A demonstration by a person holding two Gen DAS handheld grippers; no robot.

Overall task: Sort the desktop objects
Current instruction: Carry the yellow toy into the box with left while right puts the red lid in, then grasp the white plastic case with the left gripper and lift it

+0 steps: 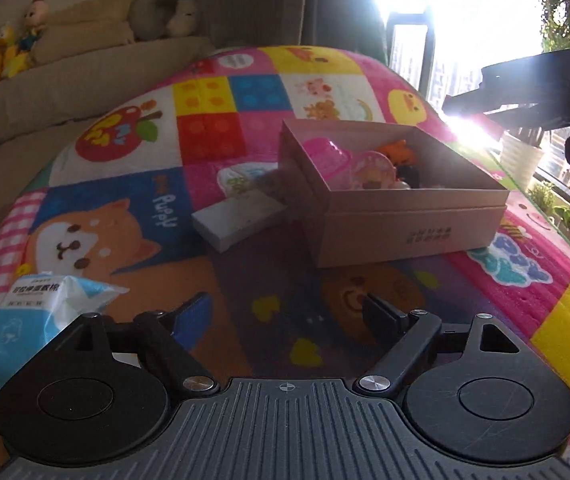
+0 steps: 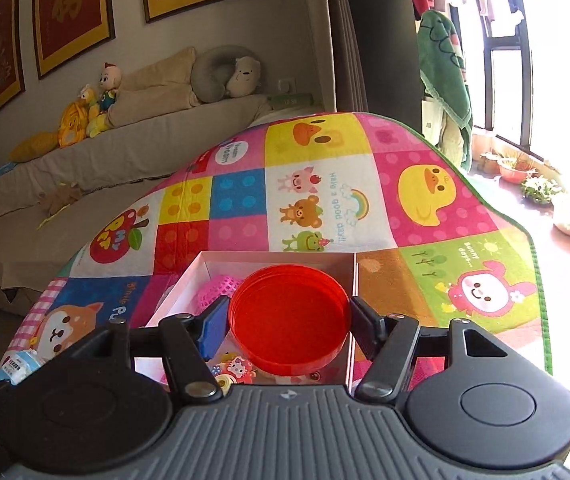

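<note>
A pale cardboard box (image 1: 413,222) stands on the colourful play mat and holds a pink basket (image 1: 325,154), a pink round toy (image 1: 375,168) and an orange toy (image 1: 399,150). My left gripper (image 1: 287,312) is open and empty, low over the mat in front of the box. My right gripper (image 2: 289,320) is shut on a red round lid (image 2: 289,320) and holds it above the same box (image 2: 205,264), over the pink basket (image 2: 217,290) and small sticker toys (image 2: 237,368). The right gripper also shows at the upper right of the left wrist view (image 1: 533,88).
A white flat box (image 1: 237,218) lies on the mat left of the cardboard box. A blue and white tissue pack (image 1: 25,320) lies at the mat's near left. A sofa with plush toys (image 2: 97,112) runs behind. Potted plants (image 2: 541,188) stand by the window on the right.
</note>
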